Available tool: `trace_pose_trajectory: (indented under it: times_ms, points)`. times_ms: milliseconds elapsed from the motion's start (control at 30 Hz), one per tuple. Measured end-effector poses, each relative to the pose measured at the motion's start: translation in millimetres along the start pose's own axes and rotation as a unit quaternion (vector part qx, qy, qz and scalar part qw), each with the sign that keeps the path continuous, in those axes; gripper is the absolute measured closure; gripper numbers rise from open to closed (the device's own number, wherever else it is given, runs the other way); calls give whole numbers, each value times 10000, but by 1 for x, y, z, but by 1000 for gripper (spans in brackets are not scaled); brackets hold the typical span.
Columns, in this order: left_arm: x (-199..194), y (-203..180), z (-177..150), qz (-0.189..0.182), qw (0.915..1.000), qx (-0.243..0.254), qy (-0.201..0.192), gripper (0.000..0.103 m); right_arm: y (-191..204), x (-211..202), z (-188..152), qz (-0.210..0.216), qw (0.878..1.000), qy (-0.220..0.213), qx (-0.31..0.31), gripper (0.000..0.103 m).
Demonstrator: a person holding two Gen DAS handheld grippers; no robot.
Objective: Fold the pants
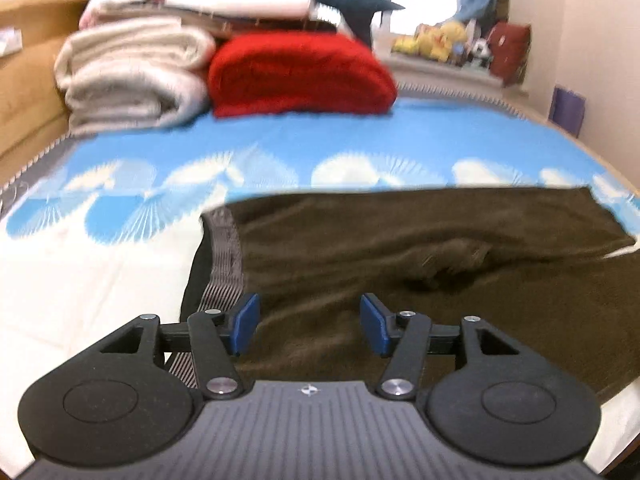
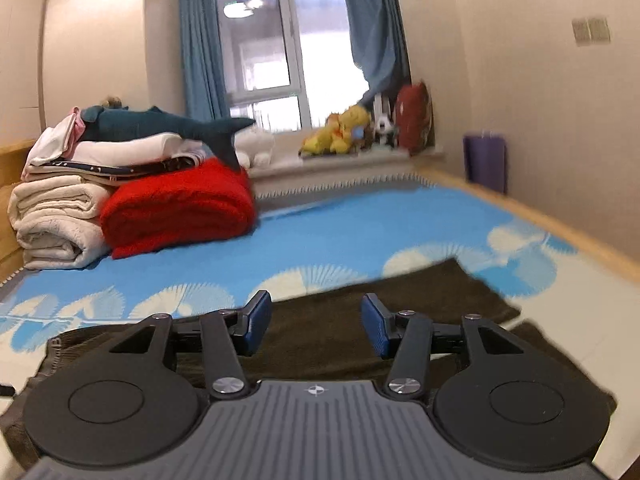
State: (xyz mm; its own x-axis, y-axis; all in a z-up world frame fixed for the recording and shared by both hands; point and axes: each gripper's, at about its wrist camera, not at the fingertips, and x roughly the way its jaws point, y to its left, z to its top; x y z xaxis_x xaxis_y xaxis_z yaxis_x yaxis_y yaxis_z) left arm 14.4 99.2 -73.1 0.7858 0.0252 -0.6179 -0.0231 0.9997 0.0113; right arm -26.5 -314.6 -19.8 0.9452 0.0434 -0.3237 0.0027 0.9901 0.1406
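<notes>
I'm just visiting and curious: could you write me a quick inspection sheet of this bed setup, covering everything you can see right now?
Surface: bed sheet, blue with white fan pattern.
Job's things: dark brown pants lying spread out, striped waistband at left.
Clutter: red blanket, cream blankets, shark plush stacked at the far end.
Grippers: left gripper and right gripper both open above the pants, holding nothing.
Cables: nothing seen.
Surroundings: window, blue curtains, plush toys on the sill.

This was a bedroom in a home: a bed under a blue-and-white patterned sheet (image 2: 340, 232), with folded cream blankets (image 2: 56, 220) and a fluffy red blanket (image 2: 180, 212) stacked at its head. Blue curtains (image 2: 200, 48) framed the window (image 2: 264, 40), and yellow plush toys (image 2: 340, 132) lined the sill.
</notes>
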Motion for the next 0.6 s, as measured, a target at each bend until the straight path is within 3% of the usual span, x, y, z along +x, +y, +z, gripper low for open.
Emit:
trace_pose_trajectory:
  times_ms: [200,333,467,600]
  points:
    - [-48,-23,-15,-112,9992,-354,-138,41,3,1,-1,325,9994,88,-66,51]
    - [-72,-40,-34,-133,9998,-148,-27,42,7,-15,1,536,9985,-72,115,50]
    - [-89,-51,-46,24,9998,-9,-188,62,19,-36,9,750,9968,-271,-39,49]
    - [-100,-61,-51,-91,9998,-66,-182,83,26,-40,3,1199,9928,34,-78,48]
